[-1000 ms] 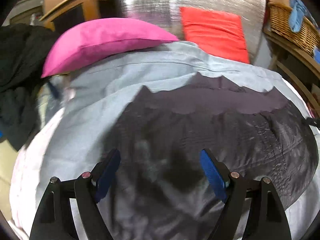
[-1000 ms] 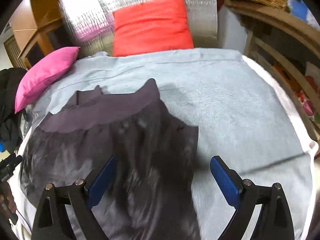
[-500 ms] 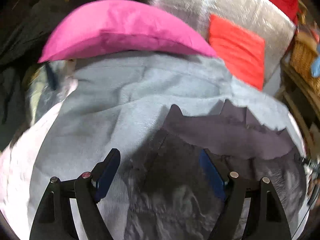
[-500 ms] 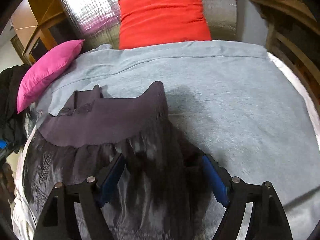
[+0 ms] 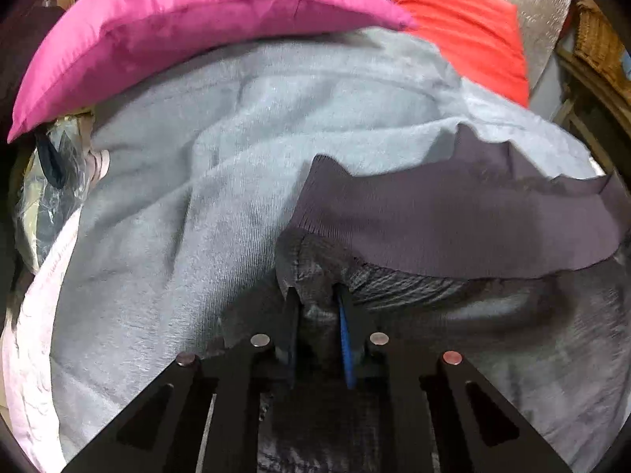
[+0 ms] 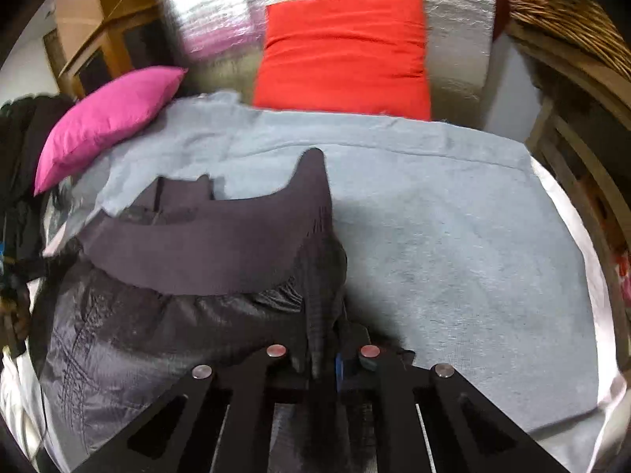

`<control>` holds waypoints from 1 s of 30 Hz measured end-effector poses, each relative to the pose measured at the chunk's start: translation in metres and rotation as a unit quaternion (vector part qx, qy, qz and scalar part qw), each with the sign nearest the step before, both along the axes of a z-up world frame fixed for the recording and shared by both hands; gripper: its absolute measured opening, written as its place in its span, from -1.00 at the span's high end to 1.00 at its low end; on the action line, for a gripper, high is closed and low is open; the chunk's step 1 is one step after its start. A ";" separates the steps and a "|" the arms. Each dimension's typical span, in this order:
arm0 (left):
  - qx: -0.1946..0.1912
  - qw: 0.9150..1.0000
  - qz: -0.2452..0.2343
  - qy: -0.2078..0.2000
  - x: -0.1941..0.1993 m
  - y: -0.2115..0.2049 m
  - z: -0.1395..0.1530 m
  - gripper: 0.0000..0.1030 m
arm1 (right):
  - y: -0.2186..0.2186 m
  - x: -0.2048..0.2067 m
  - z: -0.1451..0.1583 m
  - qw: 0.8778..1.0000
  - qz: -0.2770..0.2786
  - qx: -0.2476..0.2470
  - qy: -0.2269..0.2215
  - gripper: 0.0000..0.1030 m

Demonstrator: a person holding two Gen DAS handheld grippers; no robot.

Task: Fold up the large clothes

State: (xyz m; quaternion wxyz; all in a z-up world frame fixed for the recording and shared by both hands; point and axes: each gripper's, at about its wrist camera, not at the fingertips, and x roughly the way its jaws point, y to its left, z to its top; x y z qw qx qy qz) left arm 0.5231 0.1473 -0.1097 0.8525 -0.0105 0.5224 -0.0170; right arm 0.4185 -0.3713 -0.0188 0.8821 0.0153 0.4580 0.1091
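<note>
1. Dark skirt (image 6: 165, 315) lies flat on the grey blanket (image 6: 453, 244) on the bed, waistband (image 5: 453, 220) at the far end, toward 12 o'clock.
2. Left tongs (image 5: 317, 315) are closing on its left corner, fabric already bunched between them.
3. Right tongs (image 6: 327, 339) are clamped tight on its right edge.
4. So the skirt's long axis runs left-right between both tongs; I'd guess the fold goes straight up toward 12.

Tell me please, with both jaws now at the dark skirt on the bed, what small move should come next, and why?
Probably lift both hands a little together. The left gripper is closing on a bunched side edge of the dark skirt, and the right gripper is shut on the opposite edge. The skirt lies flat on the grey blanket, so raising it should free the cloth for folding.
</note>
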 end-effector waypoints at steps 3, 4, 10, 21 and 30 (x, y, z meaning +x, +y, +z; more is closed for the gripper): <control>-0.002 1.000 0.012 -0.001 -0.001 0.000 0.006 0.64 | -0.003 0.008 -0.040 0.999 -0.026 -0.004 0.039 0.84; -0.001 1.000 0.012 -0.006 -0.002 0.001 0.009 0.63 | -0.004 0.007 -0.044 0.999 -0.035 0.004 0.038 0.83; 0.052 0.995 0.024 -0.081 -0.039 0.005 0.050 0.16 | -0.012 0.001 -0.021 0.997 -0.063 0.043 0.027 0.48; 0.068 0.993 -0.025 -0.090 -0.097 -0.026 0.039 -0.29 | -0.019 -0.069 -0.004 0.997 -0.065 0.053 -0.003 -0.23; 0.079 0.990 -0.017 -0.114 -0.123 -0.025 0.060 -0.30 | -0.056 -0.075 -0.030 0.978 -0.121 0.161 0.061 0.46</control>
